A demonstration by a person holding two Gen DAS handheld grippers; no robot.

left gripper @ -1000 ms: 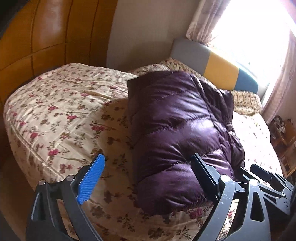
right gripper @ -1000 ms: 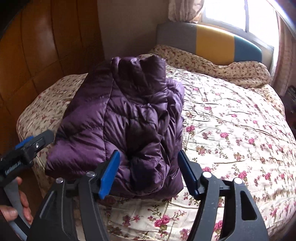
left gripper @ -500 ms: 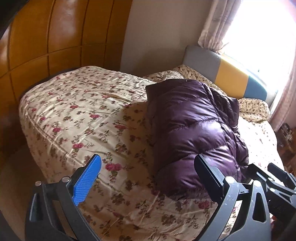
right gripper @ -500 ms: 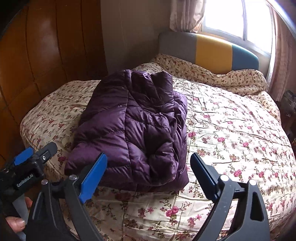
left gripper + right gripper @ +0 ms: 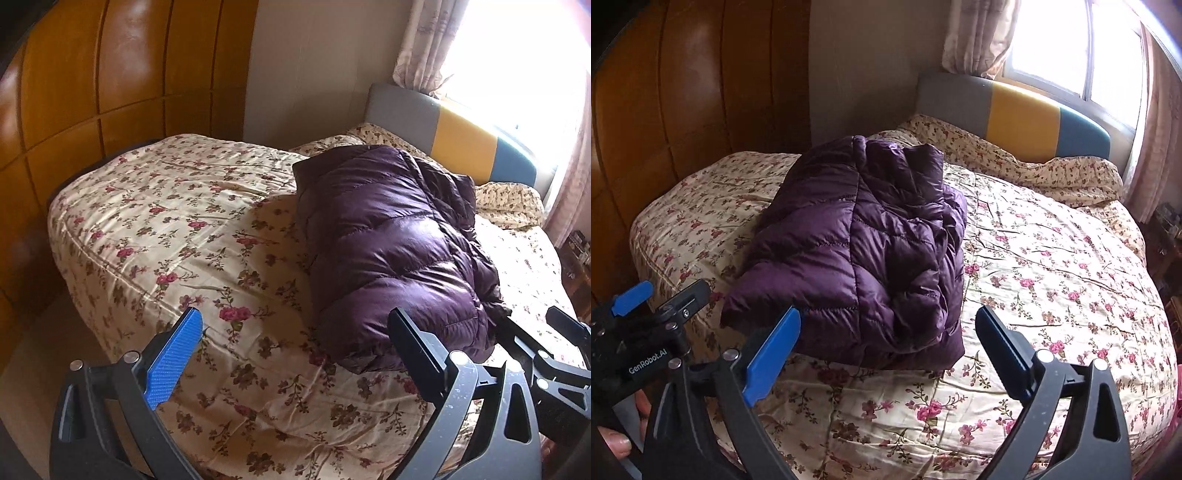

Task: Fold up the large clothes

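Note:
A purple quilted down jacket (image 5: 391, 247) lies folded in a thick bundle on the floral bedspread (image 5: 177, 236); it also shows in the right wrist view (image 5: 864, 251). My left gripper (image 5: 295, 343) is open and empty, held back from the bed's near edge, left of the jacket's near end. My right gripper (image 5: 888, 339) is open and empty, just in front of the jacket's near edge, not touching it. The left gripper also shows at the left of the right wrist view (image 5: 646, 306).
A grey, yellow and blue headboard (image 5: 1027, 122) and a pillow (image 5: 1052, 170) stand at the far end under a bright window (image 5: 1082, 48). A wooden wardrobe (image 5: 92, 74) runs along the left. Small furniture (image 5: 580, 254) stands at the right of the bed.
Both grippers have pulled back and up from the jacket, so more of the bed shows. The right gripper's jaws have opened wider. The jacket has not moved.

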